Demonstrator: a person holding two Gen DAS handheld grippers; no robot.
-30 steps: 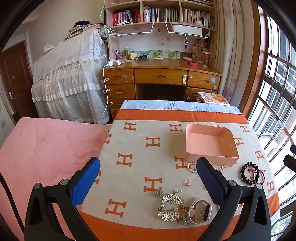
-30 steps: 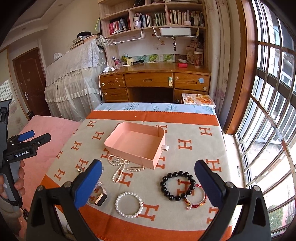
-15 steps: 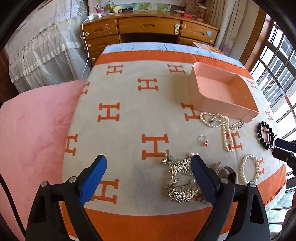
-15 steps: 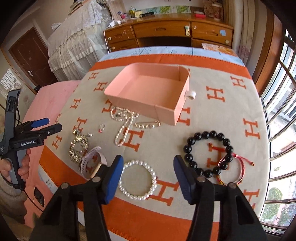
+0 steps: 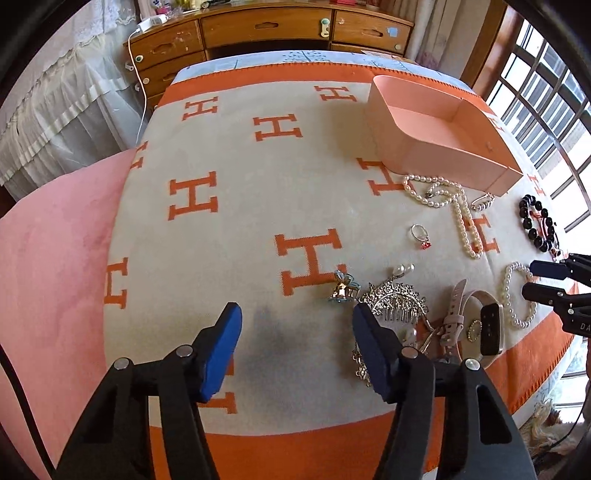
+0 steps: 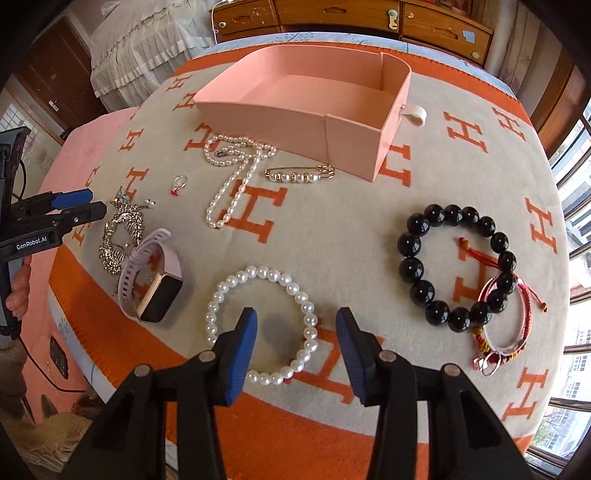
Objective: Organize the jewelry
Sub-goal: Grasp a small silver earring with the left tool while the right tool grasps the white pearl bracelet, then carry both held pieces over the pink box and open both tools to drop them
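Note:
An empty pink drawer box (image 6: 317, 107) (image 5: 443, 136) sits on the H-patterned cloth. In front of it lie a pearl necklace (image 6: 236, 170), a pearl pin (image 6: 299, 174), a ring (image 6: 179, 182), a silver comb (image 6: 122, 232), a pink watch (image 6: 155, 284), a white pearl bracelet (image 6: 262, 325), a black bead bracelet (image 6: 458, 262) and a red cord bracelet (image 6: 506, 317). My right gripper (image 6: 297, 332) is open, low over the pearl bracelet's right side. My left gripper (image 5: 295, 325) is open over bare cloth, its right finger beside the silver comb (image 5: 395, 302).
The table's orange front edge (image 6: 295, 417) is close below both grippers. A pink padded surface (image 5: 55, 258) adjoins the table on the left. A wooden desk (image 5: 266, 26) stands behind, and windows (image 5: 546, 92) are on the right.
Both grippers have dropped down and forward toward the cloth and narrowed somewhat. The right one now hovers over the pearl bracelet, the left beside the silver comb.

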